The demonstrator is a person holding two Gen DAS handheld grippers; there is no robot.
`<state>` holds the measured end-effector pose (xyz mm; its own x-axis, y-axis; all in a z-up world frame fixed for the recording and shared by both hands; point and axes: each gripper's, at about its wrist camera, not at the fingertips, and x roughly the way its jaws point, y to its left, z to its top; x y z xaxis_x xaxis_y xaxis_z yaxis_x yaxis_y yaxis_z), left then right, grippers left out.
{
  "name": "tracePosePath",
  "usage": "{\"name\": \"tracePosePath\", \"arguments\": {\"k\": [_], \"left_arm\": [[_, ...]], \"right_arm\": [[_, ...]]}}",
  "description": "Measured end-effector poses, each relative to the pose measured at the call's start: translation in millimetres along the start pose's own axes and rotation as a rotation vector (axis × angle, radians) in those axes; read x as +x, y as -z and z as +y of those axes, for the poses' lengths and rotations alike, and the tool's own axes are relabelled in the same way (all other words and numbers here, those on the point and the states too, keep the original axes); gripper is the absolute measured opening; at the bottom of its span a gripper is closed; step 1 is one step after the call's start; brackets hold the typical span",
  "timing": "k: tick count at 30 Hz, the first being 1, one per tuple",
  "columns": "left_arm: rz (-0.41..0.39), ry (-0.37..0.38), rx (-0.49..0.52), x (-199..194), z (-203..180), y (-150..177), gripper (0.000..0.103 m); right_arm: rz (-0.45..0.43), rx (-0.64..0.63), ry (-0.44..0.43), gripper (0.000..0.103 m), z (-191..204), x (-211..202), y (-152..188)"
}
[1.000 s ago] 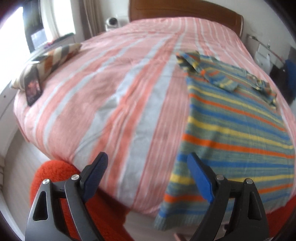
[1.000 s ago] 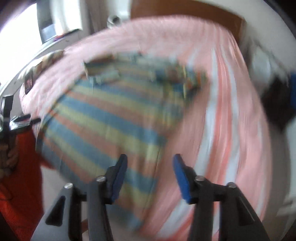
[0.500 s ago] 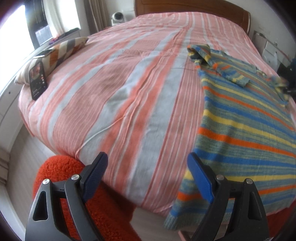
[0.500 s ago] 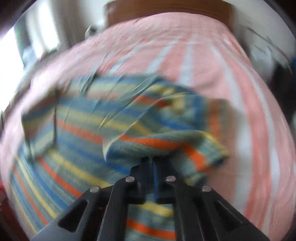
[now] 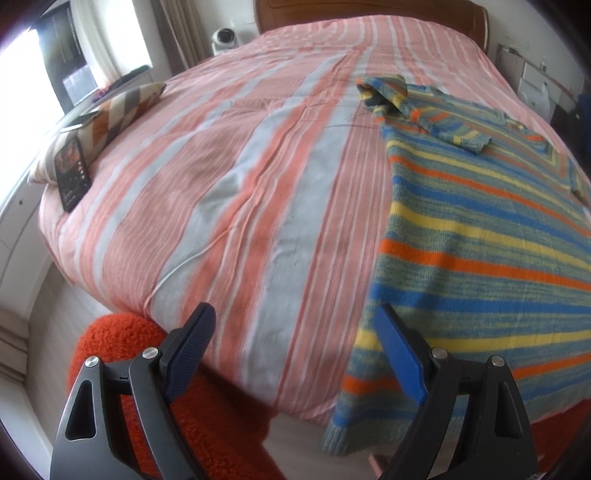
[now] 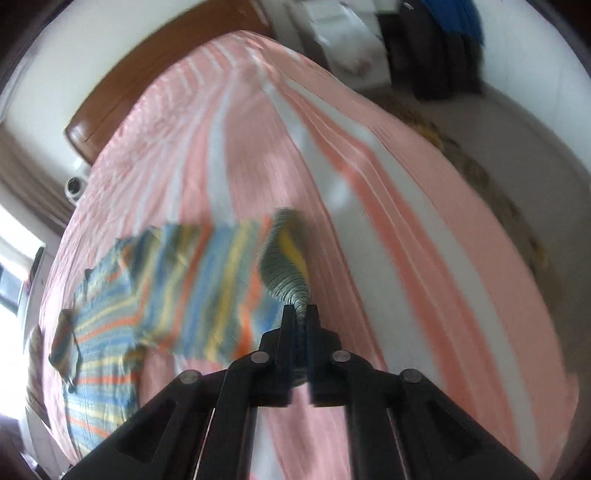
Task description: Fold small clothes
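left wrist view: the striped sweater (image 5: 480,229) lies on the bed (image 5: 258,166), hem hanging over its near edge; bare cover lies beside it. the left gripper (image 5: 295,339) gapes wide, empty. the right gripper (image 6: 301,314) pinches the sweater's bunched edge, lifted off the bed.

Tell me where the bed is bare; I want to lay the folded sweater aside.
The widest free patch of bedspread lies between the phone and pillow at one edge and the striped sweater. The strip up to the headboard is also bare. The sweater's side is crowded.
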<state>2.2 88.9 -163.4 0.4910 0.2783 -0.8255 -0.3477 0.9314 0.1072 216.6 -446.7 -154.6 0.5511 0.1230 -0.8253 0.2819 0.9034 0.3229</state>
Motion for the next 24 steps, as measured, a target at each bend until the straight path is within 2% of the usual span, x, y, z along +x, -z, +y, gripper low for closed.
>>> {"name": "tracePosePath", "arguments": {"k": [3,4,8,12,15,16,19,22,24], "left_arm": [[0.015,0.005,-0.015,4,2,-1,0.089],[0.023,0.007,-0.016,7,2,-2,0.089],[0.019,0.002,0.004,7,-3,-1,0.089],[0.016,0.009,0.003,5,-1,0,0.089],[0.032,0.028,-0.015,9,2,-2,0.089],[0.038,0.031,-0.018,10,2,-3,0.089],[0.036,0.033,-0.018,10,1,-3,0.089],[0.028,0.032,-0.023,9,2,-3,0.089],[0.031,0.034,-0.031,10,2,-4,0.089]], "right_arm": [[-0.074,-0.014,0.034,0.004,-14,-21,0],[-0.088,-0.026,0.070,0.004,-16,-27,1],[0.022,-0.032,0.135,0.003,-29,-2,5],[0.030,-0.079,0.180,0.003,-20,1,6],[0.057,-0.078,0.158,0.004,-19,0,0],[0.067,-0.068,0.141,0.006,-21,-2,-2],[0.063,-0.067,0.153,0.028,-27,-14,-7],[-0.004,-0.132,0.182,0.029,-7,-38,-22],[-0.023,-0.224,0.126,0.029,31,-46,-41]]}}
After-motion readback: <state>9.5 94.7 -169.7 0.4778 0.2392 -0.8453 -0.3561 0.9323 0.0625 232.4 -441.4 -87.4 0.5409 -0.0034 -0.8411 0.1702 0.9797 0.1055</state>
